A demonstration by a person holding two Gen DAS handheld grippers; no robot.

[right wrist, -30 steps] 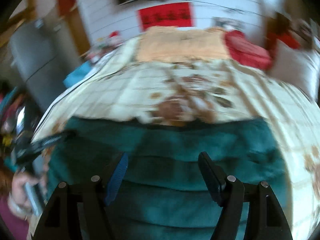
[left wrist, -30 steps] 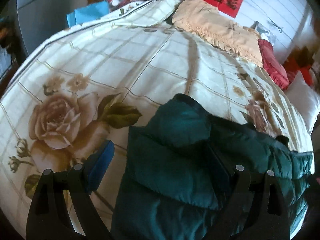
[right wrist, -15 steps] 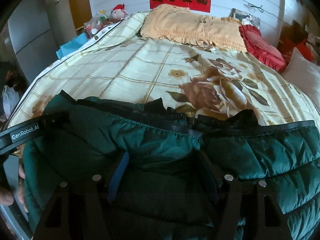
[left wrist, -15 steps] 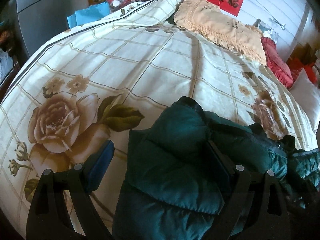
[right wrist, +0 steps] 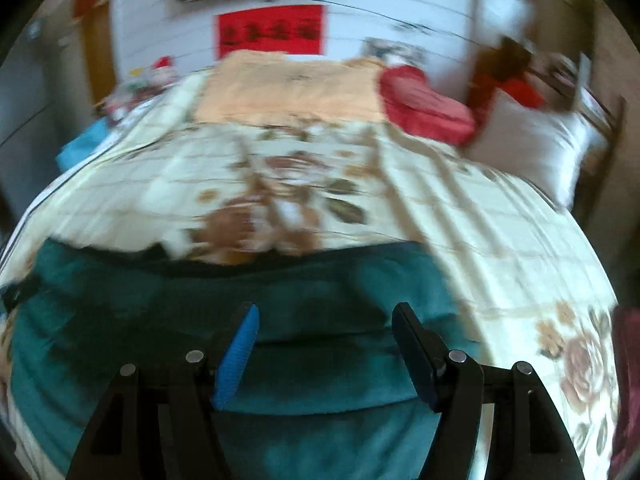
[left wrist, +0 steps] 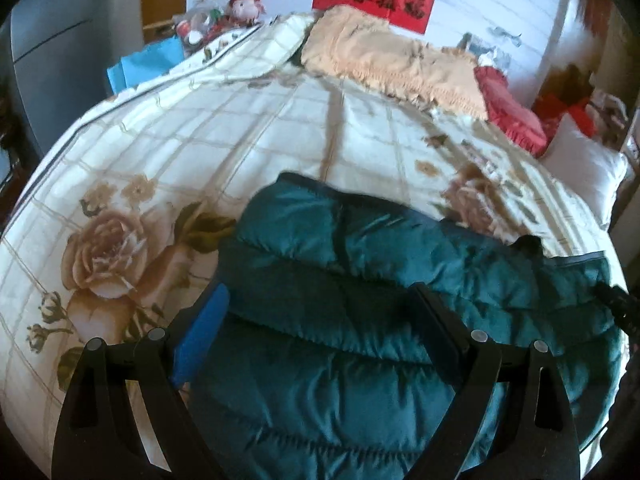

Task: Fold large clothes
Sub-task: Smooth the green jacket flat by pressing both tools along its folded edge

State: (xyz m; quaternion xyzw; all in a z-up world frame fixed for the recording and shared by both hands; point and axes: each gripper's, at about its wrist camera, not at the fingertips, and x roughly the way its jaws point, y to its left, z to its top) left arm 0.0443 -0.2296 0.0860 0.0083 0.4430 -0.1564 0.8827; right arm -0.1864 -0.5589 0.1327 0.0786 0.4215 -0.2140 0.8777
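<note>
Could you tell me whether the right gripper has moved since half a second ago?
Yes. The right gripper has pulled out of the green jacket folds; its jaws now stand open above it, and the red banner sits lower in its view.

Place: a bedroom in a home.
Bed: a wide bed under a cream checked bedspread printed with brown roses (left wrist: 168,168).
Bedding: a fringed peach pillow cover (left wrist: 392,64), a red ruffled cushion (left wrist: 516,116), a white pillow (left wrist: 584,168).
Wall: a red paper banner with black Chinese characters (left wrist: 374,0) on white boards.
Bedside: a pink plush toy in a red hat (left wrist: 246,4).
</note>
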